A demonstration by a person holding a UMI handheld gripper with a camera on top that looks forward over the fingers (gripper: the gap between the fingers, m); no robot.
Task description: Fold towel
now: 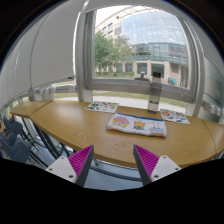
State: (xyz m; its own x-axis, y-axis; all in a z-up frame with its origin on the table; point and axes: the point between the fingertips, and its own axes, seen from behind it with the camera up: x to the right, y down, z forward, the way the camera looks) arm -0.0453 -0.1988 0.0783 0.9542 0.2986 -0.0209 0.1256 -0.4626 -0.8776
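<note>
We're at the approach stage here, and nothing is gripped yet. The gripper (pixel 114 163) hangs high and well back from the long light-brown wooden surface (pixel 75 125), looking across it toward a big window with a glass-fronted building outside. Its 2 fingers, each with a magenta pad (pixel 80 160), are spread wide with only air between them.

The task's thing, as best I can judge, is the pale folded towel with coloured printed patches (pixel 136 124), lying flat on the surface well beyond the fingers and a touch toward the right one. 2 more flat patterned cloths (pixel 101 106) sit further back near the window, another one (pixel 174 116) lies off toward the far right end, and a tall slim dark-and-white upright object (pixel 154 96) stands behind the towel; I can't make out what it is.

Pose-wise, the gripper is held roughly level, pitched slightly down, fingers pointing at the surface's near edge.

Next move, I'd say: travel forward and down, line the spread fingers up with one towel edge or corner, then pinch it for the fold.
</note>
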